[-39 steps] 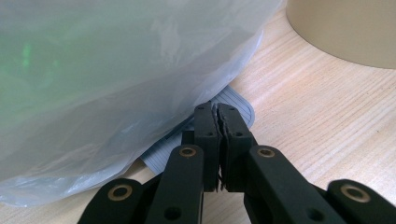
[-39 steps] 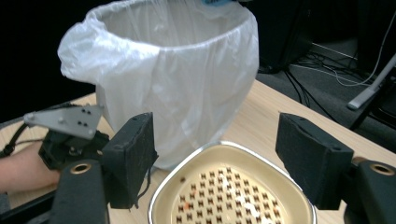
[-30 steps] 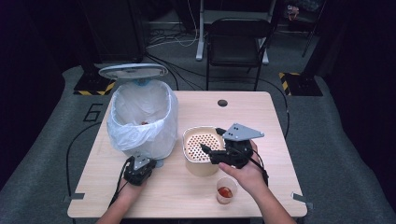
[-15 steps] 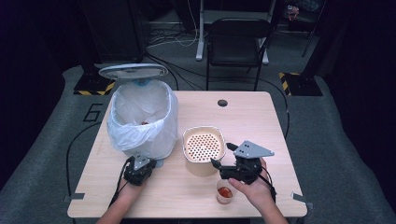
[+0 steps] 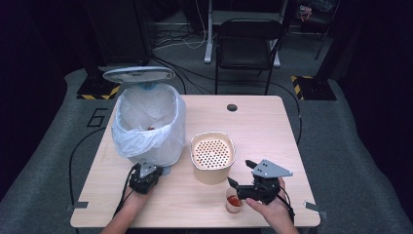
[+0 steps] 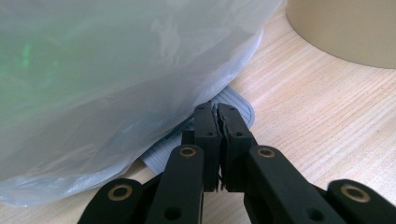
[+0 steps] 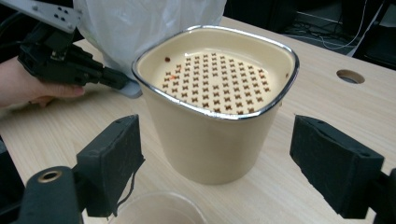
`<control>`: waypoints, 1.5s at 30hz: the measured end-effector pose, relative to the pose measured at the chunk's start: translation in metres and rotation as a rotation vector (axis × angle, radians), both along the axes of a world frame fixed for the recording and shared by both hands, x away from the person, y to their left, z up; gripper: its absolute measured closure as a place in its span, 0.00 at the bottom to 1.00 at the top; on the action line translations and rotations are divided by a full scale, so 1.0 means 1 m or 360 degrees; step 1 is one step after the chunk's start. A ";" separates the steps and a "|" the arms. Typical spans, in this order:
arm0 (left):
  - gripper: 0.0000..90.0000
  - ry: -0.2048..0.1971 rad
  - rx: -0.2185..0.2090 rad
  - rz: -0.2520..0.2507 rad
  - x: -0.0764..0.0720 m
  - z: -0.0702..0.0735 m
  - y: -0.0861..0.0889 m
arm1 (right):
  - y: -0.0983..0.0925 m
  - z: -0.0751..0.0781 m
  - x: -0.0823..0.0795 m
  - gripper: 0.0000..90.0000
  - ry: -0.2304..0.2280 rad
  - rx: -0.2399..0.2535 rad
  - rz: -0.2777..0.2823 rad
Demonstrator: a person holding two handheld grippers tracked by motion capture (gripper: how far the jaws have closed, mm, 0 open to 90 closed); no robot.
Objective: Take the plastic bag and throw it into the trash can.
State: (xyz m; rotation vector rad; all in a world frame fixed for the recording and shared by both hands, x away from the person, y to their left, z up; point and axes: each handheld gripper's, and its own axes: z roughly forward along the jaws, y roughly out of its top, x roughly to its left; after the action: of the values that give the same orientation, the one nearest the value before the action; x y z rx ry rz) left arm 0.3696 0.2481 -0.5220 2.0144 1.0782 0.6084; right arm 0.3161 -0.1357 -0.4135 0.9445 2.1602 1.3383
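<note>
A small cup [image 5: 234,200] of red sauce is sitting at the table's near edge, at about six o'clock from the strainer tub [image 5: 212,157]. The right gripper [image 5: 241,178] is being held just above and beside the cup, its jaws having just been opening, wide apart with nothing between them; from those jaws the cup is lying just below, the tub straight ahead at twelve o'clock. The left gripper [image 6: 217,122] is being kept closed on the pedal [image 6: 238,104] under the lined bin [image 5: 149,124].
</note>
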 end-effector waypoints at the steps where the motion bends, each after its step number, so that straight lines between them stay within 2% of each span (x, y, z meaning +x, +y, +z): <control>1: 0.97 0.0000 0.0002 -0.0002 0.000 0.000 0.000 | -0.001 -0.002 -0.001 0.17 0.0002 -0.0002 0.0004; 6: 0.97 0.0001 0.0003 -0.0002 0.000 0.000 0.000 | -0.002 -0.010 -0.005 0.16 0.0029 -0.0016 0.0009; 10: 0.97 0.0011 0.0008 -0.0011 0.000 0.001 0.000 | -0.002 -0.016 -0.010 0.16 0.0034 -0.0002 0.0051; 16: 0.97 -0.0007 0.0004 0.0004 0.000 0.000 0.000 | 0.000 -0.021 -0.012 0.16 0.0071 0.0004 0.0077; 26: 0.97 -0.0006 0.0004 0.0003 0.000 0.000 0.000 | 0.003 -0.038 -0.019 0.16 0.0106 -0.0064 0.0135; 29: 0.97 -0.0007 0.0002 0.0005 0.000 0.000 0.000 | 0.005 -0.044 -0.021 0.17 0.0124 -0.0052 0.0149; 31: 0.97 -0.0008 0.0000 0.0006 0.000 0.000 0.000 | 0.006 -0.048 -0.021 0.16 0.0112 -0.0085 0.0160; 32: 0.97 -0.0007 0.0001 0.0005 0.000 0.000 0.000 | 0.006 -0.049 -0.022 0.17 0.0136 -0.0073 0.0164; 35: 0.97 -0.0008 0.0002 0.0004 0.000 0.000 0.000 | 0.008 -0.053 -0.022 0.17 0.0134 -0.0109 0.0167; 39: 0.97 -0.0007 0.0001 0.0004 0.000 0.000 0.000 | 0.007 -0.057 -0.021 0.18 0.0162 -0.0091 0.0173; 45: 0.97 -0.0011 -0.0004 0.0003 0.000 0.000 0.000 | 0.009 -0.065 -0.020 0.21 0.0170 -0.0154 0.0192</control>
State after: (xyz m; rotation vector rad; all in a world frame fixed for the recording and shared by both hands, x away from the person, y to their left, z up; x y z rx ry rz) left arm 0.3697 0.2480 -0.5224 2.0081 1.0768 0.6144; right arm 0.2959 -0.1271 -0.4785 0.8789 2.3738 1.2506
